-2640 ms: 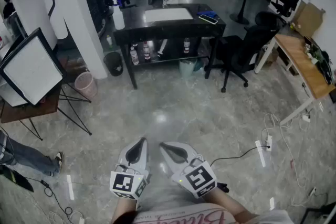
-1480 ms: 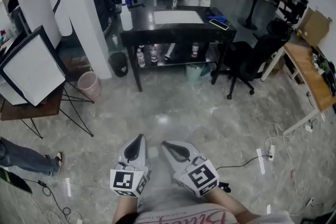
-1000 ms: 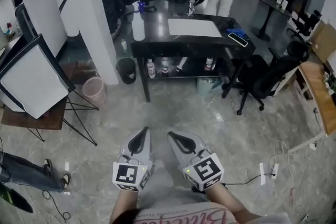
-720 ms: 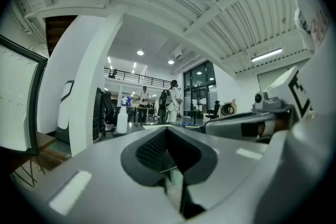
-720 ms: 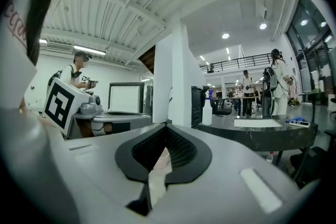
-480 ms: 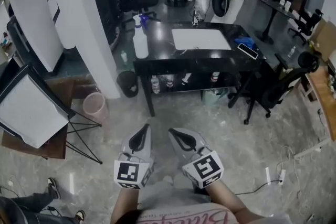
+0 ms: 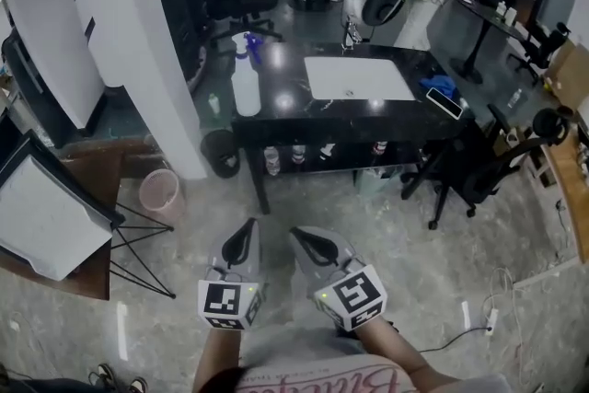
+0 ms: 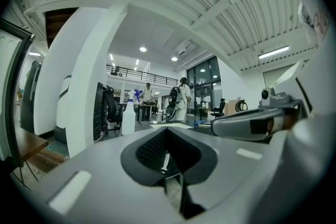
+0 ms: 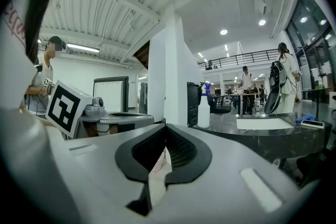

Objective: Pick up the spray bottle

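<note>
— Left gripper (image 7: 245,228), as I read it from my console: jaws clenched together, nothing between them. It is held level above the grey floor (image 7: 396,239), just beside the right gripper (image 7: 301,235).

— And the right one?

— Clenched as well, and empty. Its own view shows the black pads meeting at the tip, with only something pale showing in the slit behind them.

— Where is the spray bottle?

— Well ahead of both grippers, touched by neither. The spray bottle (image 7: 245,80), white with a blue trigger head, stands upright on the black table (image 7: 285,104), near the table's left end, almost straight ahead of the left gripper's tips. In the right gripper view I see it far off, above and to the right of the jaws.

— What lies beyond and around it?

— On the same tabletop, right of the bottle: a white mat (image 7: 359,78), then a blue cloth (image 7: 442,86) and a phone (image 7: 444,104). Small bottles (image 7: 271,159) stand on the shelf beneath. Ahead and left of the grippers are a pink bin (image 7: 161,194) and a white pillar (image 7: 138,41); ahead and right, a black office chair (image 7: 483,172).
</note>
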The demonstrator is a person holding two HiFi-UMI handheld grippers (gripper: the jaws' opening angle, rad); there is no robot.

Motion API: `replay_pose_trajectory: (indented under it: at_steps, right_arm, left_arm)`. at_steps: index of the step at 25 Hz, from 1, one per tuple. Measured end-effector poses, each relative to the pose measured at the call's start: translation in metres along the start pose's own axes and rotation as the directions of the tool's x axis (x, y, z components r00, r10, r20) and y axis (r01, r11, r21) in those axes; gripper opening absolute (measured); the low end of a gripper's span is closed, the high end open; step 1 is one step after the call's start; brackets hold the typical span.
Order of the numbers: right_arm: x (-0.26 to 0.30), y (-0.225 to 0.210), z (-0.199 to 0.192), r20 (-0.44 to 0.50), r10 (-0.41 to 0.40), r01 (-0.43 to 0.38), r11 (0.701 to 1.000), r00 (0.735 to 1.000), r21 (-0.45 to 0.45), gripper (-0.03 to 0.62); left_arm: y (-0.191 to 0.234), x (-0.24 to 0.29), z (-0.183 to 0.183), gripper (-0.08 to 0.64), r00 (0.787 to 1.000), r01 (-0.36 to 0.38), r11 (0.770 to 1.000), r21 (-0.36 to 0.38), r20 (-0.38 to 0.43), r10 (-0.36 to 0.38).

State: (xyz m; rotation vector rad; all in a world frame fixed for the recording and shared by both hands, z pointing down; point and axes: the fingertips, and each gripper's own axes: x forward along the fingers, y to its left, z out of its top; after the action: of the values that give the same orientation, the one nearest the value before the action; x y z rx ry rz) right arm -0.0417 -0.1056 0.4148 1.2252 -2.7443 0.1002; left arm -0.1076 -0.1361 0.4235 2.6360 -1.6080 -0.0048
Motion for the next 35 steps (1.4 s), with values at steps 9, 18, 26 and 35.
replay_pose_trajectory:
  at_steps: [9, 18, 26, 35]
  right_arm:
    - [0.068, -0.052, 0.015, 0.001, 0.048, -0.048, 0.999, 0.999, 0.002, 0.002]
    - [0.133, -0.12, 0.033, -0.002, 0.083, -0.083, 0.996, 0.997, 0.014, 0.002]
    - [0.191, -0.163, 0.04, -0.032, 0.139, -0.139, 0.99, 0.99, -0.013, 0.003]
    - [0.226, -0.19, 0.036, -0.062, 0.143, -0.144, 0.99, 0.988, -0.006, 0.002]
  left_arm:
    - [0.039, 0.078, 0.006, 0.163, 1.0, 0.001, 1.0, -0.012, 0.009, 0.0]
    - [0.087, 0.168, 0.003, 0.269, 0.999, -0.046, 0.997, -0.062, -0.021, 0.045]
    - [0.134, 0.242, -0.011, 0.432, 0.996, -0.09, 0.992, -0.086, -0.031, 0.088]
    - [0.177, 0.304, -0.047, 0.555, 0.987, -0.128, 0.985, -0.113, -0.113, 0.115]
